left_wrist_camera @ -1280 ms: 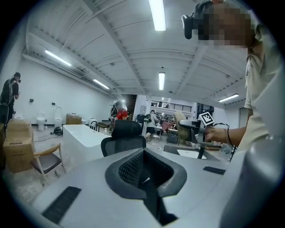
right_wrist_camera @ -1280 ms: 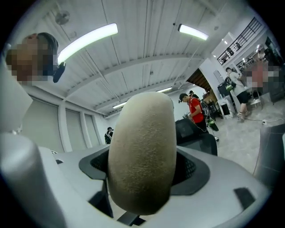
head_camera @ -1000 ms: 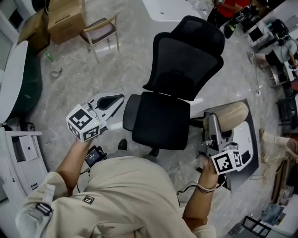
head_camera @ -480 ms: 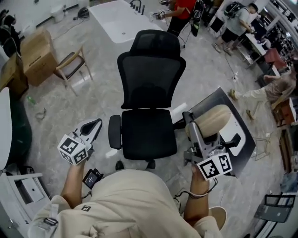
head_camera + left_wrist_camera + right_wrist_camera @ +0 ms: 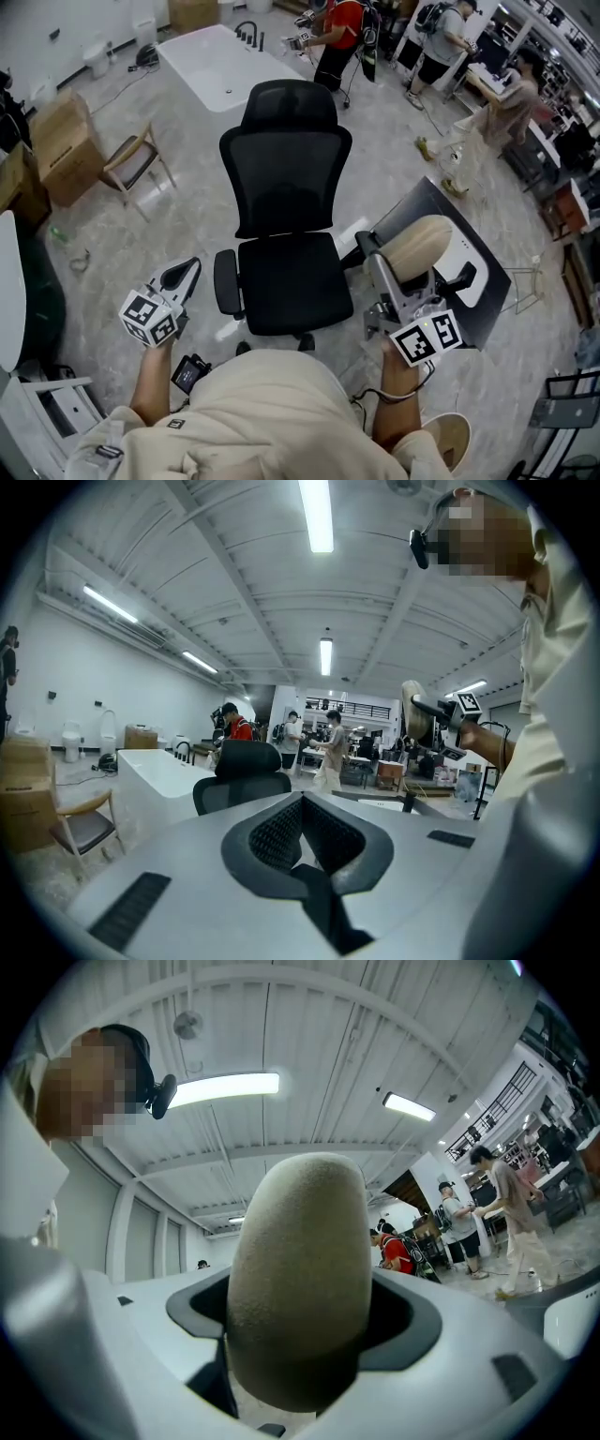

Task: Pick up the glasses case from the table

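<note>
Jaws of the right gripper [image 5: 387,265] are clamped on the beige, rounded, matt-covered glasses case [image 5: 419,244]. In the head view the case is off the dark grey bench [image 5: 494,286] and hangs over its near edge, just right of the black mesh office chair [image 5: 286,187]. The left gripper [image 5: 188,273] hangs well apart on the chair's other side, over the marble floor.

In the left gripper view, the ribbed black pads [image 5: 274,832] meet along a line with nothing between them, so those jaws are closed and empty.

In the right gripper view, the case fills the middle. The white jaws press its two long flanks low down, and most of its length stands clear above them. Its shell shows no dent where it is pinched, so it is probably a stiff hard case and light for its bulk. The felt-like cover should give good friction. The curved sides leave only narrow contact, and a hold this near one end could let the free end swing. A grip across the flanks nearer the middle looks steadier. Squeezing hard is unnecessary and might spring the hinge.
</note>
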